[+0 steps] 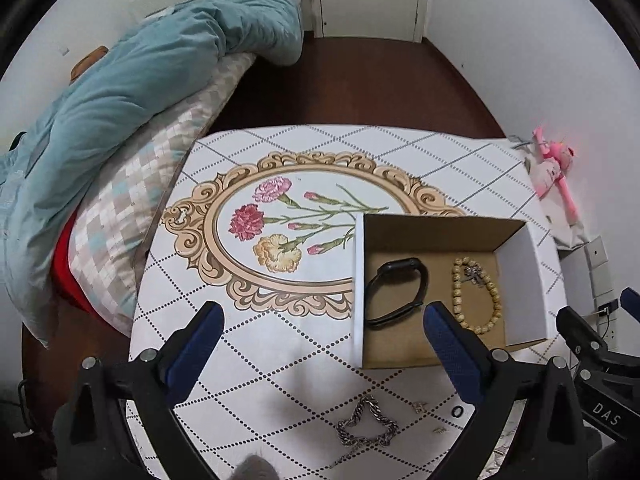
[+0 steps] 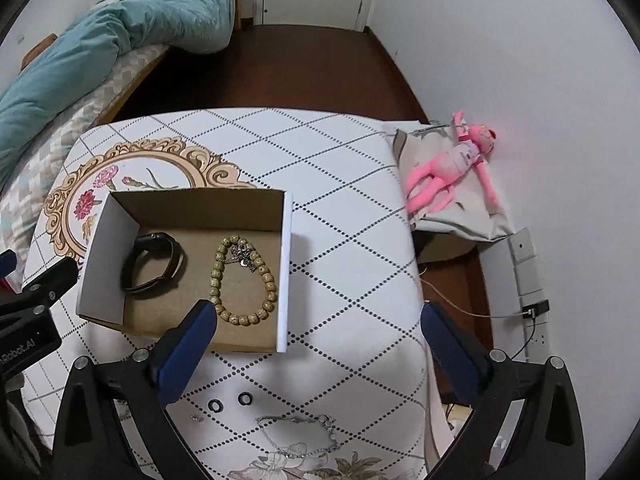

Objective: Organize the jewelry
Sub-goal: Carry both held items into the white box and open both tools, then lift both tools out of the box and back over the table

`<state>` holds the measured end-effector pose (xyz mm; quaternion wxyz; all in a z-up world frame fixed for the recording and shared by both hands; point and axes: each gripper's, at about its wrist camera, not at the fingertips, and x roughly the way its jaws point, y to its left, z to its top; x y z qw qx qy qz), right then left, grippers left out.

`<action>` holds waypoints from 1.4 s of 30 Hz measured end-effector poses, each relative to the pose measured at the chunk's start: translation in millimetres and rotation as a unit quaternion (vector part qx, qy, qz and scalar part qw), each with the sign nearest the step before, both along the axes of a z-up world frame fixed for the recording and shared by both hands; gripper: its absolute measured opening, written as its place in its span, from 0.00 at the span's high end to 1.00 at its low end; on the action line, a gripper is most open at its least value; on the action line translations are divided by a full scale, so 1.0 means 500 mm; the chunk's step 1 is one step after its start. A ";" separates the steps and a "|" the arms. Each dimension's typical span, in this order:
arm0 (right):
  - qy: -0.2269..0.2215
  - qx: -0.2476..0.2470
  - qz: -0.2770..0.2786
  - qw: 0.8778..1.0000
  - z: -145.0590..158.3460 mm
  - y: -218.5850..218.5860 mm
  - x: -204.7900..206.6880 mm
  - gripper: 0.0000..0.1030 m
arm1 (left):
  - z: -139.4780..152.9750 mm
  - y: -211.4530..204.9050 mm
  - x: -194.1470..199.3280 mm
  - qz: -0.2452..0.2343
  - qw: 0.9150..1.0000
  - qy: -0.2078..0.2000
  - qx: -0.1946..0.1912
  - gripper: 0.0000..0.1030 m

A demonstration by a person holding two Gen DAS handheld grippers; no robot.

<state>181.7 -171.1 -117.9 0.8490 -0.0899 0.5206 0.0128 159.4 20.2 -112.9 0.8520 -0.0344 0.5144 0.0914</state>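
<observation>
Only two pieces of lettering can be read. In the left wrist view, the white capitals "DAS" stand on the black body of the right gripper (image 1: 600, 320), which enters at the lower right edge, to the right of the left gripper's own right finger. In the right wrist view, white letters reading "Robot.AI", with the start cut off at the frame edge, stand on the black body of the left gripper (image 2: 24, 276), at the left edge beside the right gripper's left finger. The pink plush toy (image 2: 452, 168) carries a small print on its white shirt, too small to read.
</observation>
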 end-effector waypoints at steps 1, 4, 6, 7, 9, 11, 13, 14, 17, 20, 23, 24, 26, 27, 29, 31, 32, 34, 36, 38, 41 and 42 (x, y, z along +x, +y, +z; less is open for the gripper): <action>-0.002 0.001 -0.001 1.000 0.006 -0.001 -0.003 0.00 | 0.006 -0.001 -0.003 0.000 1.000 -0.003 0.000 0.01; -0.017 0.008 -0.004 1.000 0.035 -0.006 -0.023 0.00 | 0.038 -0.003 -0.023 0.002 1.000 -0.021 -0.001 0.01; -0.032 0.010 -0.005 0.999 0.058 -0.009 -0.044 0.00 | 0.060 -0.007 -0.039 0.001 0.999 -0.033 0.000 0.01; -0.037 0.011 -0.005 0.999 0.067 -0.008 -0.049 0.00 | 0.068 -0.008 -0.045 0.001 0.999 -0.037 -0.001 0.01; -0.052 0.014 -0.006 0.999 0.092 -0.011 -0.070 0.00 | 0.088 -0.010 -0.062 0.000 0.999 -0.047 -0.002 0.01; -0.065 0.017 -0.007 0.998 0.116 -0.015 -0.087 0.00 | 0.105 -0.013 -0.078 -0.001 0.998 -0.055 -0.006 0.01; -0.081 0.022 -0.010 0.996 0.146 -0.020 -0.109 0.00 | 0.120 -0.015 -0.093 -0.003 0.998 -0.062 -0.008 0.01; -0.087 0.023 -0.010 0.996 0.156 -0.021 -0.116 0.00 | 0.132 -0.017 -0.104 -0.004 0.998 -0.068 -0.009 0.01; -0.109 0.027 -0.012 0.994 0.194 -0.023 -0.149 0.00 | 0.158 -0.023 -0.129 -0.007 0.997 -0.081 -0.011 0.01; -0.120 0.036 -0.013 0.992 0.217 -0.027 -0.171 0.00 | 0.179 -0.028 -0.149 -0.010 0.996 -0.093 -0.011 0.01; -0.127 0.046 -0.015 0.991 0.230 -0.034 -0.195 0.00 | 0.186 -0.029 -0.164 -0.010 0.995 -0.100 -0.007 0.01; -0.123 0.049 -0.016 0.991 0.228 -0.039 -0.203 0.00 | 0.181 -0.030 -0.169 -0.009 0.995 -0.101 -0.002 0.01; -0.113 0.051 -0.018 0.992 0.212 -0.044 -0.211 0.00 | 0.163 -0.031 -0.175 -0.009 0.995 -0.098 0.002 0.01; -0.104 0.053 -0.021 0.993 0.196 -0.050 -0.217 0.00 | 0.148 -0.031 -0.176 -0.009 0.995 -0.095 0.001 0.01; -0.084 0.050 -0.028 0.995 0.151 -0.062 -0.224 0.00 | 0.111 -0.033 -0.180 -0.011 0.997 -0.081 0.004 0.01; -0.063 0.049 -0.038 0.996 0.103 -0.077 -0.228 0.00 | 0.070 -0.030 -0.183 -0.014 0.998 -0.063 0.007 0.01; -0.046 0.054 -0.045 0.996 0.068 -0.089 -0.229 0.02 | 0.039 -0.025 -0.185 -0.010 0.999 -0.047 0.013 0.01; -0.017 0.060 -0.057 0.996 0.015 -0.110 -0.229 0.10 | -0.006 -0.013 -0.190 -0.005 1.000 -0.024 0.014 0.01; 0.011 0.065 -0.070 0.995 -0.043 -0.129 -0.227 0.19 | -0.062 0.002 -0.193 0.003 1.000 0.007 0.015 0.01; 0.037 0.071 -0.081 0.993 -0.094 -0.145 -0.228 0.20 | -0.104 0.010 -0.194 0.006 0.999 0.031 0.009 0.02; 0.059 0.073 -0.085 0.992 -0.143 -0.152 -0.230 0.22 | -0.153 0.015 -0.187 0.004 0.998 0.060 -0.011 0.02; 0.063 0.072 -0.085 0.992 -0.153 -0.152 -0.229 0.22 | -0.164 0.014 -0.183 0.000 0.998 0.067 -0.019 0.03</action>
